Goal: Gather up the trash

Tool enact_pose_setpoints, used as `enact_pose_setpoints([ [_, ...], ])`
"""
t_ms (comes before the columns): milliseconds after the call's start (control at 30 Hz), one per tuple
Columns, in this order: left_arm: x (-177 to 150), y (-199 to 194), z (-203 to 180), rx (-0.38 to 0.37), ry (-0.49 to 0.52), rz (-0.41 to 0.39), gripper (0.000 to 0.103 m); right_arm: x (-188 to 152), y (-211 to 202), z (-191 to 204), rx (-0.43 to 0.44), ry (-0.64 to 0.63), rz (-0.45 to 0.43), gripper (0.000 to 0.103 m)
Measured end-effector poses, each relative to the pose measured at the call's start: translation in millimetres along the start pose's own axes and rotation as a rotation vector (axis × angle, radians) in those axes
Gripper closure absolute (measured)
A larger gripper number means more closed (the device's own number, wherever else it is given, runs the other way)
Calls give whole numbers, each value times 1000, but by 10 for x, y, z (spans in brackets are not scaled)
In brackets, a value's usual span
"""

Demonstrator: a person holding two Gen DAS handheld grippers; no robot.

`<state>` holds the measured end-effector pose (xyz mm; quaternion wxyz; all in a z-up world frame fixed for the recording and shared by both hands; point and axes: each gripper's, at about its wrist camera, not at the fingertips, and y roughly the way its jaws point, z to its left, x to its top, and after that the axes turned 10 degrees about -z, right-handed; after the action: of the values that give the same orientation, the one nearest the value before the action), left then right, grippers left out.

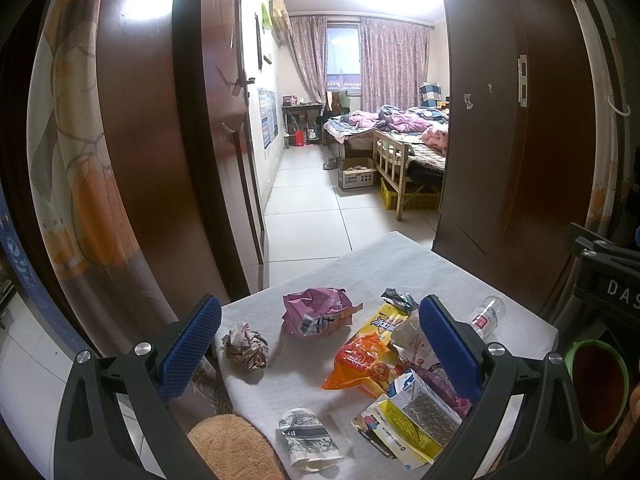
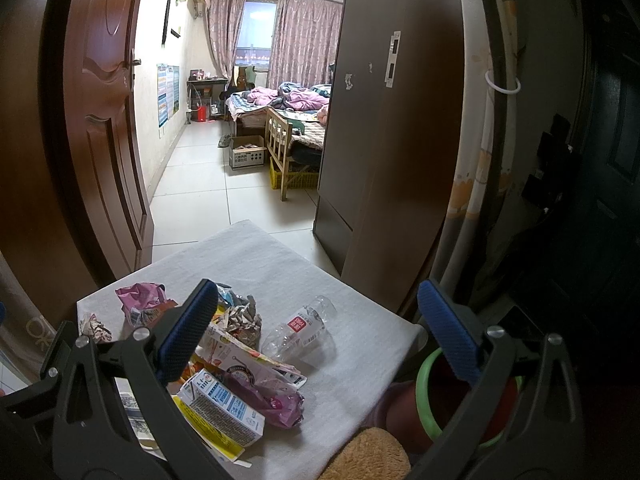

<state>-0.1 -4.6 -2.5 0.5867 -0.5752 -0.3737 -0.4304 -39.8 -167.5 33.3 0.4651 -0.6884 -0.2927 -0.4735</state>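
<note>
Trash lies on a white-covered table (image 1: 384, 260): a crumpled paper ball (image 1: 246, 345), a pink snack bag (image 1: 316, 313), an orange wrapper (image 1: 362, 364), a flattened paper cup (image 1: 306, 438), a milk carton (image 1: 424, 412) and a clear plastic bottle (image 1: 486, 316). My left gripper (image 1: 320, 348) is open and empty above the pile. My right gripper (image 2: 320, 340) is open and empty, with the bottle (image 2: 302, 330) between its fingers' line of sight. The carton (image 2: 220, 408) and a purple wrapper (image 2: 272, 400) lie below it. A green-rimmed bin (image 2: 430, 396) stands at the table's right edge.
A tan fluffy thing (image 1: 232, 446) sits at the table's near edge. An open brown door (image 1: 224, 120) is on the left and a dark wardrobe (image 1: 512, 120) on the right. A bedroom with a bed (image 1: 400, 128) and a cardboard box (image 1: 356, 174) lies beyond.
</note>
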Motion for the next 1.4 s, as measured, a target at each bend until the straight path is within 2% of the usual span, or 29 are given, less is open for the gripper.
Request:
enact_pose_setpoints([
  [433,7,-6,16,-9,-7,-7,8,-2,2,1,0,-1,1,4],
  [567,49,-74,52,-30,-40,-49,8,-4,3,1,0,-1,1,4],
  [733,86,-86,78,-27,-19,-102,8,-7,5,2,0,-1,2,4],
  [900,67,82,266,-16,-19,-91,8,-58,47,22,-7,-25,9,4],
  [967,15,191,368,12,-9,-61,8,-97,88,44,-6,-42,4,4],
  [1033,-76,376,515,21,-23,21,8,-166,160,58,12,-56,7,4],
  [1167,-376,749,743,54,-46,154,8,-308,437,65,76,-56,92,4],
  [1267,-621,1031,859,22,-117,271,8,-392,571,82,113,-55,136,4],
  [1333,-808,1278,920,33,-158,345,15,-423,657,106,129,-63,158,4],
  [1400,-915,1484,929,59,-150,386,17,-471,725,124,126,-68,173,4],
])
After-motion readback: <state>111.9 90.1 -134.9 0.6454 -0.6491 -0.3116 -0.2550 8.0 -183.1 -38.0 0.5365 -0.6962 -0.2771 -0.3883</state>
